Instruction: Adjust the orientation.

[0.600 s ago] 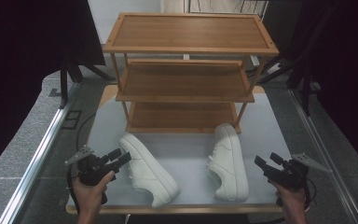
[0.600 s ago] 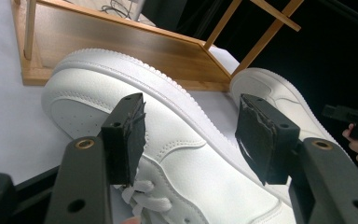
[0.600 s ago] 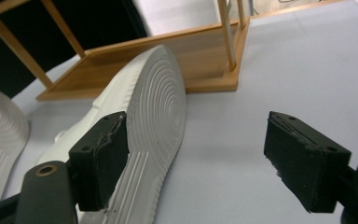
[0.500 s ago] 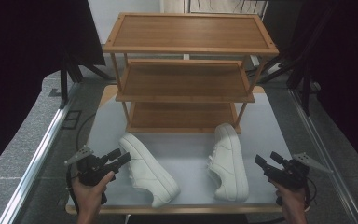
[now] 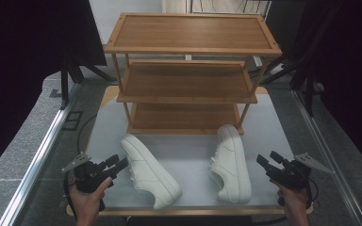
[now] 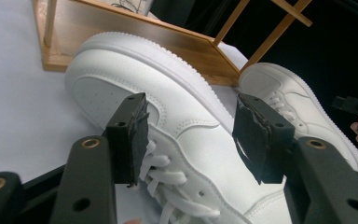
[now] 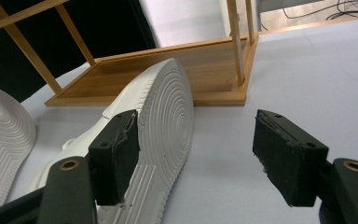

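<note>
Before wooden rack (image 5: 188, 84), white sneakers (image 5: 148, 169)

Setting: studio-type recording bay. Evidence: black curtains (image 5: 23, 61) at frame left and right; stand legs (image 5: 75, 75) upper left; grey carpet floor (image 5: 14, 141); metal floor rail (image 5: 37, 160); white-topped table (image 5: 188, 155); cables (image 5: 82, 134) left of table.
</note>
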